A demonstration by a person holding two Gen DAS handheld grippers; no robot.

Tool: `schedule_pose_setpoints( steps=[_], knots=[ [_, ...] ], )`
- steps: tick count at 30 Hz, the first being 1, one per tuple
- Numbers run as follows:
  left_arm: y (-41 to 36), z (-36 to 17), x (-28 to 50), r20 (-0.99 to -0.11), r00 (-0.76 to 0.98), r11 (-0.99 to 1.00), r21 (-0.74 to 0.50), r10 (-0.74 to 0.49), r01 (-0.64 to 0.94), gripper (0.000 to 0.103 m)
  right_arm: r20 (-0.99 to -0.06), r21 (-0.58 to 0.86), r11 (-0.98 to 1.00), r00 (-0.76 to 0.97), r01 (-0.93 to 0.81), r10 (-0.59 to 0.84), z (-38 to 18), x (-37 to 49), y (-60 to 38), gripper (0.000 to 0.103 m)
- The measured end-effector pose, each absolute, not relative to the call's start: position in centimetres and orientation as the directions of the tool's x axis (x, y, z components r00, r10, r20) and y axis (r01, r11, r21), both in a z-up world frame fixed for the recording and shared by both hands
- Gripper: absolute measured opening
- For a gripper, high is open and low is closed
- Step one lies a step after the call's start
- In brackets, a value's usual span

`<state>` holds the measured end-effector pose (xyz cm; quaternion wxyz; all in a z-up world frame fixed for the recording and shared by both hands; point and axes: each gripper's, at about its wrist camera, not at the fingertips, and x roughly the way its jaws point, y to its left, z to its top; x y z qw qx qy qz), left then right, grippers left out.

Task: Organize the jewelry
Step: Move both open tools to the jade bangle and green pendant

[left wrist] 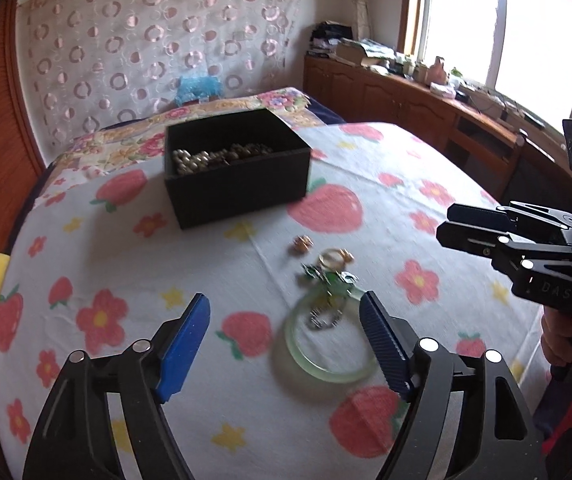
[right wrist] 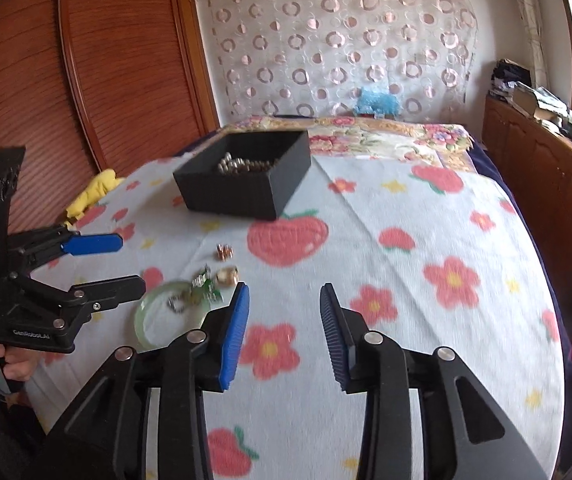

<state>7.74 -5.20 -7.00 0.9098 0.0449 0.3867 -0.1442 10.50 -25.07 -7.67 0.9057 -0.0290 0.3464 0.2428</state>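
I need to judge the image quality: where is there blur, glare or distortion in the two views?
Left wrist view: the window is blown out white, the green bangle and small jewelry are motion-blurred, and fisheye bends the bedsheet edges. Right wrist view: softer light, the black box slightly blurred, the wooden wardrobe curved by the lens.

One black box sits on the bedspread, holding a heap of beads too many to count. Loose on the cloth: one green bangle, one small chain, one green brooch, two gold rings.
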Motion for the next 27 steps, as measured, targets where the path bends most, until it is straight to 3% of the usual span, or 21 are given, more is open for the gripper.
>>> schedule_pose_setpoints(
  steps=[7,22,23,25,27],
  knots=[
    [-6.8,-8.1,7.6,-0.738,0.629,0.944,-0.035,-0.246,0.328,0.083,-0.658,0.115,0.892,0.639,-0.437,0.398,-9.4,9.2,-25.8,0.053],
    [-9.5,-10.3,8.5,-0.787,0.584,0.934,0.026,-0.202,0.357,0.084,-0.652,0.137,0.888,0.635,-0.439,0.414,-9.7,9.2,-26.1,0.054],
    [-9.5,-10.3,8.5,-0.787,0.584,0.934,0.025,-0.201,0.357,0.084,-0.652,0.136,0.888,0.635,-0.439,0.414,-9.7,9.1,-26.1,0.054],
    [-9.5,-10.1,8.4,-0.778,0.594,0.934,0.026,-0.205,0.356,0.069,-0.654,0.133,0.888,0.634,-0.440,0.413,-9.7,9.1,-25.9,0.054],
    [-9.2,-10.0,8.3,-0.778,0.592,0.936,0.013,-0.212,0.352,0.069,-0.653,0.134,0.888,0.635,-0.440,0.413,-9.7,9.1,-25.9,0.054]
  ],
)
